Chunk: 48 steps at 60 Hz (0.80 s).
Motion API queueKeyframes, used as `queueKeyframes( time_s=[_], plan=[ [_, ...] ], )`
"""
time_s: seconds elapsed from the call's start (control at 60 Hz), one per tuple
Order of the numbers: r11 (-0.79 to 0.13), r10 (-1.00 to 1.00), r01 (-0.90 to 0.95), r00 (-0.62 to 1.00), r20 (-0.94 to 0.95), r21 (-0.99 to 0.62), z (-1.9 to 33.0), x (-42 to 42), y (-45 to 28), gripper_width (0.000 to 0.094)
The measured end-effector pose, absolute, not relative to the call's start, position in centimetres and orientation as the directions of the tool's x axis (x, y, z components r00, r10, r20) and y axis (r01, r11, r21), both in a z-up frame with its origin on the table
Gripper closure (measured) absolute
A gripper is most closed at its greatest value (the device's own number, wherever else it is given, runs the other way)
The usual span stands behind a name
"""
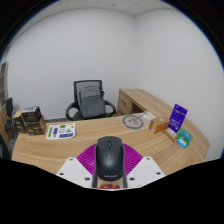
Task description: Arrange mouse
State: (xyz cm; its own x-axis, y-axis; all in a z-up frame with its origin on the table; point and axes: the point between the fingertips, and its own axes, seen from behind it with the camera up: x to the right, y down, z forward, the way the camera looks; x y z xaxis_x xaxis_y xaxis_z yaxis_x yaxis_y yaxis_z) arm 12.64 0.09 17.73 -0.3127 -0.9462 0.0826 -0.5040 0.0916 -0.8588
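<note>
A black mouse with a grey scroll wheel sits between my gripper's two fingers, and the magenta pads press against both of its sides. The gripper is shut on it. The mouse seems to be held over the near edge of the L-shaped wooden desk; its underside is hidden. Beyond the fingers, a round grey mat lies on the desk.
A black mesh office chair stands behind the desk. Boxes and a green booklet lie at the left. A small carton, a purple box and a teal item stand at the right.
</note>
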Motion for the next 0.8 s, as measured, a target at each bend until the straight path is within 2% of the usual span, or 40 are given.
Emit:
queueKeyframes(
  time_s=[0.133,0.267,0.383,0.65,0.783,0.8],
  plan=[
    [0.129,-0.93,-0.547,-0.357,0.091,-0.827,12.0,11.7,-4.2,0.0597],
    [0.169,-0.93,-0.589,-0.361,0.07,-0.79,6.0,10.9,-5.5,0.0598],
    [0.205,-0.93,-0.615,-0.364,0.043,-0.761,2.4,10.2,-5.7,0.0596],
    [0.269,-0.925,-0.633,-0.379,-0.013,-0.726,-1.7,8.8,-6.1,0.0582],
    [0.247,-0.933,-0.625,-0.36,-0.008,-0.741,-1.6,9.1,-5.9,0.0535],
    [0.242,-0.935,-0.627,-0.355,-0.005,-0.74,-1.6,9.1,-5.8,0.0457]
  ],
)
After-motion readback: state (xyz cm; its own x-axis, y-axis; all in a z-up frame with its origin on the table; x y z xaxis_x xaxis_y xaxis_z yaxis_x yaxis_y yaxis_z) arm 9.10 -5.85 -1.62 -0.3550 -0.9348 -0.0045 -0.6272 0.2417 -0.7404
